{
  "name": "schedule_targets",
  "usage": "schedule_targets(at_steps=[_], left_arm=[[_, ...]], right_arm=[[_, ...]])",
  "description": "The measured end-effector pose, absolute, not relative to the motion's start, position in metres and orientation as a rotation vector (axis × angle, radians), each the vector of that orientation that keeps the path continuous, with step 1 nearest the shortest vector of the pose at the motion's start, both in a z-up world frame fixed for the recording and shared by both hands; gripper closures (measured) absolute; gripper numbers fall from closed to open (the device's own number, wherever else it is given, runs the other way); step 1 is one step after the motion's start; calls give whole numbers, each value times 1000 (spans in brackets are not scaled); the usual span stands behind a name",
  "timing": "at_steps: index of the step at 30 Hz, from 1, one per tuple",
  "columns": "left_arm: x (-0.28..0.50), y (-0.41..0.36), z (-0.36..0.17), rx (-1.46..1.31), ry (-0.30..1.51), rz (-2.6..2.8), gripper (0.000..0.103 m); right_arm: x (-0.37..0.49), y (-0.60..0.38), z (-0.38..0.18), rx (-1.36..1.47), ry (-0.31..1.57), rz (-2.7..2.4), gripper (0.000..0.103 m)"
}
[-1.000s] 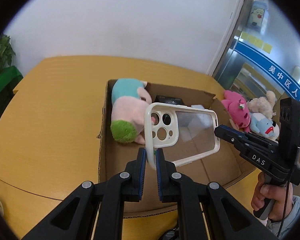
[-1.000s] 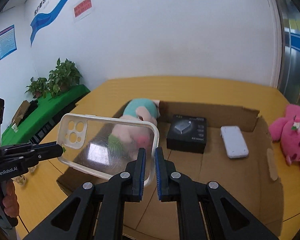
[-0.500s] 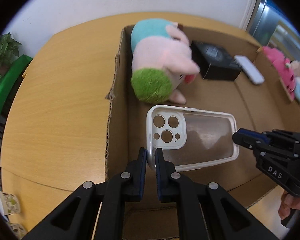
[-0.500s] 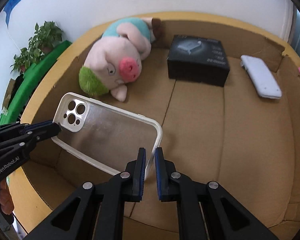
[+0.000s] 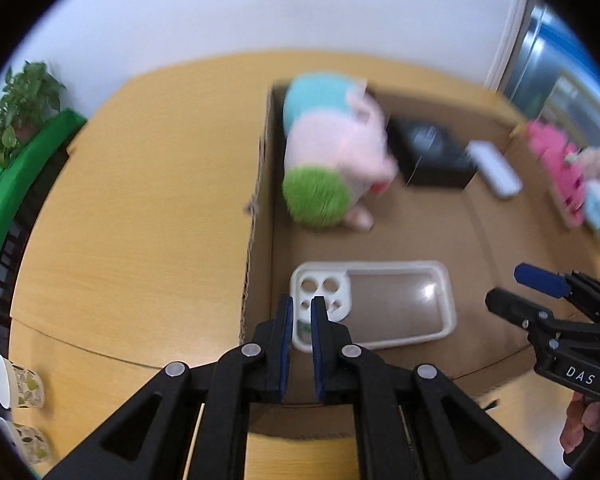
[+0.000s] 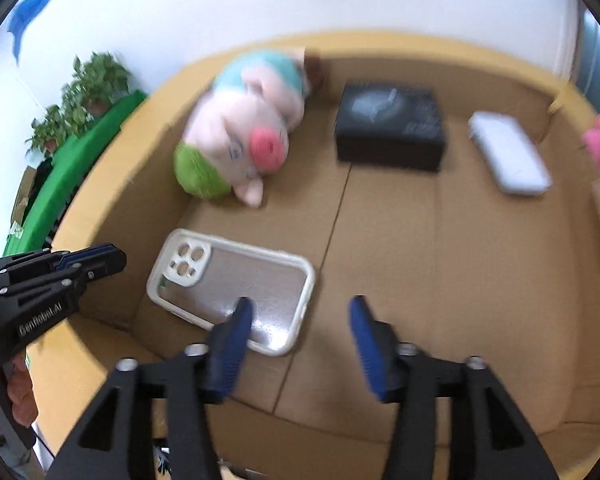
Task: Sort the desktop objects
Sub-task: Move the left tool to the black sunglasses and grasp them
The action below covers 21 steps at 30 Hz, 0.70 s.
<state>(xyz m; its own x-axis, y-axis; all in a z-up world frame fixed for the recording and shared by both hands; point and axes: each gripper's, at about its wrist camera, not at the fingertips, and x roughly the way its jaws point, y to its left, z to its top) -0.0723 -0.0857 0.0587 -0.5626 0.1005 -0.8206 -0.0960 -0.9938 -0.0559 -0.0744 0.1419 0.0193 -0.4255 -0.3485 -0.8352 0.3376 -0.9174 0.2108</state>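
phone case (image 6: pixel 236 292) flat on box (image 6: pixel 440 280) floor, near-left corner | my left gripper (image 5: pixel 299 312) nearly closed, apparently clear of the case | my right gripper (image 6: pixel 300 332) spread wide

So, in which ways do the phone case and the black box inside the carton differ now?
The phone case is clear with a cream rim, while the black box is dark and opaque. The phone case is a thin open shell lying flat; the black box is a taller closed block. The phone case lies near the front wall; the black box sits by the far wall. Both rest on the floor of the cardboard carton.
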Motion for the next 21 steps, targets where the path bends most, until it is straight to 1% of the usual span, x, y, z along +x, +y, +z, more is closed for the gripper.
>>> schedule_targets(at_steps=[1, 2, 3, 4, 5, 6, 9, 12, 14, 17, 19, 21], left_arm=[[-57, -87, 72, -1305, -32, 2713, 84], [-38, -87, 86, -1191, -45, 2746, 73], [-24, -86, 96, -1115, -48, 2775, 40], [-9, -86, 105, -1035, -49, 2816, 15], [6, -84, 111, -954, -52, 2860, 14], [23, -83, 116, -880, -59, 2891, 14], [40, -78, 114, -874, -64, 2905, 14], [49, -72, 104, -881, -91, 2884, 14], [58, -70, 91, -897, -95, 2863, 14], [71, -61, 64, -950, -78, 2811, 14], [72, -54, 43, -1015, -33, 2766, 14], [68, -46, 27, -1067, 19, 2704, 14]], right_arm=[[-63, 149, 35, 1321, 3, -2395, 36], [-51, 157, 50, 1252, 23, -2428, 30], [-43, 163, 61, 1197, 37, -2453, 16], [-28, 171, 76, 1116, 58, -2489, 4], [-22, 175, 86, 1064, 74, -2514, 0], [-9, 184, 97, 1001, 88, -2539, 0], [9, 193, 108, 919, 105, -2530, 0], [32, 195, 104, 885, 174, -2479, 0], [41, 190, 89, 939, 224, -2386, 0], [57, 177, 49, 1054, 317, -2252, 1], [63, 170, 27, 1093, 325, -2207, 1], [69, 170, 15, 1117, 278, -2182, 1]])
